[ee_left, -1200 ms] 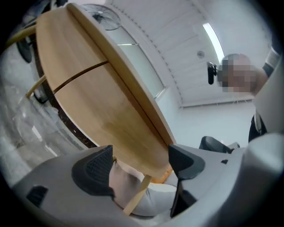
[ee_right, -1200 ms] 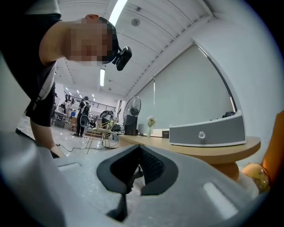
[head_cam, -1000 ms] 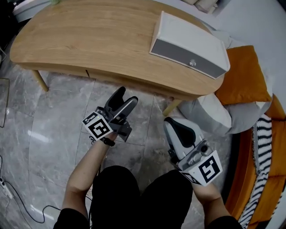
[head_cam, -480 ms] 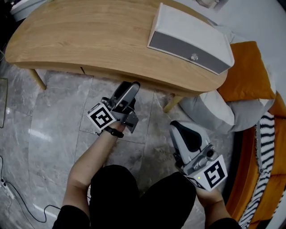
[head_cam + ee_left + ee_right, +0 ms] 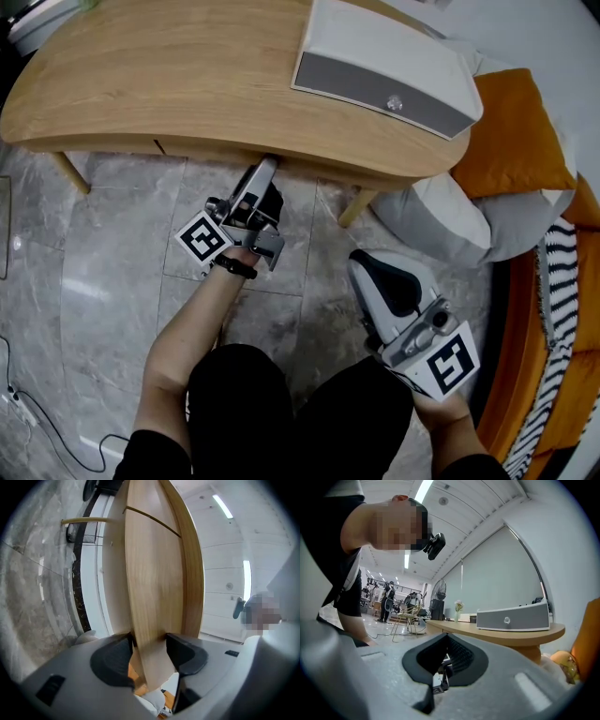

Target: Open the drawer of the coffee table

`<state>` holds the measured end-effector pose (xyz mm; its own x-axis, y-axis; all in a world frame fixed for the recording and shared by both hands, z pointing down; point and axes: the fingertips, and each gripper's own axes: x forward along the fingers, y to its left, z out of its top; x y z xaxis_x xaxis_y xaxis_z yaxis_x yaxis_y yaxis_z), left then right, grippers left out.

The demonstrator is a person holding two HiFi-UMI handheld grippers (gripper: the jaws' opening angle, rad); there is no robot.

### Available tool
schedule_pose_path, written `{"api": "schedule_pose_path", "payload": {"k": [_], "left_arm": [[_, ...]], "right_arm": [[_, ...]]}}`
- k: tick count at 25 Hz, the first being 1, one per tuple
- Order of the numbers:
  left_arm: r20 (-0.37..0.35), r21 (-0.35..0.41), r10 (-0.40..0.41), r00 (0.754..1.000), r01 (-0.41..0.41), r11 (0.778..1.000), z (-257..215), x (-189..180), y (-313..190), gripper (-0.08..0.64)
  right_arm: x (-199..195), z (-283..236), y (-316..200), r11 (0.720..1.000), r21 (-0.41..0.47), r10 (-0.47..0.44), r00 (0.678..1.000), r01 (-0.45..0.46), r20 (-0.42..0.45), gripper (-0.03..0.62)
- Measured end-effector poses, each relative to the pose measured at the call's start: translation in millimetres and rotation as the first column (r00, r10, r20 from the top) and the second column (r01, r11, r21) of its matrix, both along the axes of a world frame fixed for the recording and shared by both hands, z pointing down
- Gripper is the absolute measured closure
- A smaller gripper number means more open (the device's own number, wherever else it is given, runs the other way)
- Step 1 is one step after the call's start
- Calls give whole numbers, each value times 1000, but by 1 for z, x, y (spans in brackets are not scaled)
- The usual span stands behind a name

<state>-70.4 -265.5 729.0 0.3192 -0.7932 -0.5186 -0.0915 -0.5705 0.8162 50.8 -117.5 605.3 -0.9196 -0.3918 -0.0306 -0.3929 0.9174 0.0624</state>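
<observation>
The curved wooden coffee table (image 5: 187, 75) runs across the top of the head view. Its drawer front (image 5: 206, 150) is the wooden strip under the near edge. My left gripper (image 5: 265, 173) reaches up under that edge. In the left gripper view its jaws have just been closing, and both dark pads now press on the wooden drawer front (image 5: 150, 588), one on each side, with the gripper (image 5: 149, 646) rolled on its side. My right gripper (image 5: 380, 272) hangs above the floor near my knee, away from the table, its pads (image 5: 446, 660) together with nothing between them.
A white and grey speaker box (image 5: 384, 70) lies on the table's right end. A table leg (image 5: 356, 208) stands right of the left gripper. A grey-white pouf (image 5: 450, 220), an orange cushion (image 5: 511, 141) and striped fabric (image 5: 553, 319) crowd the right side. Marble floor (image 5: 103, 262) lies below.
My left gripper moved up to the table's near edge, rolled, and its jaws closed from wide open onto the drawer front. The right gripper stayed about where it was.
</observation>
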Motion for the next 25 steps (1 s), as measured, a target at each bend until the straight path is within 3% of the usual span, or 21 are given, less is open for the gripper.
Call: {"api": "schedule_pose_path", "payload": {"k": [5, 16, 25], "left_arm": [[-53, -18, 31, 998, -32, 999, -5, 2, 2, 347], [-6, -3, 115, 993, -115, 993, -4, 8, 37, 364], [9, -34, 132, 991, -131, 991, -4, 10, 52, 360]], "right_arm": [[0, -1, 1, 1000, 3, -3, 1000, 3, 7, 588], [-6, -2, -8, 1000, 0, 8, 999, -8, 37, 588], [-13, 0, -1, 1000, 12, -6, 1000, 6, 21, 588]]}}
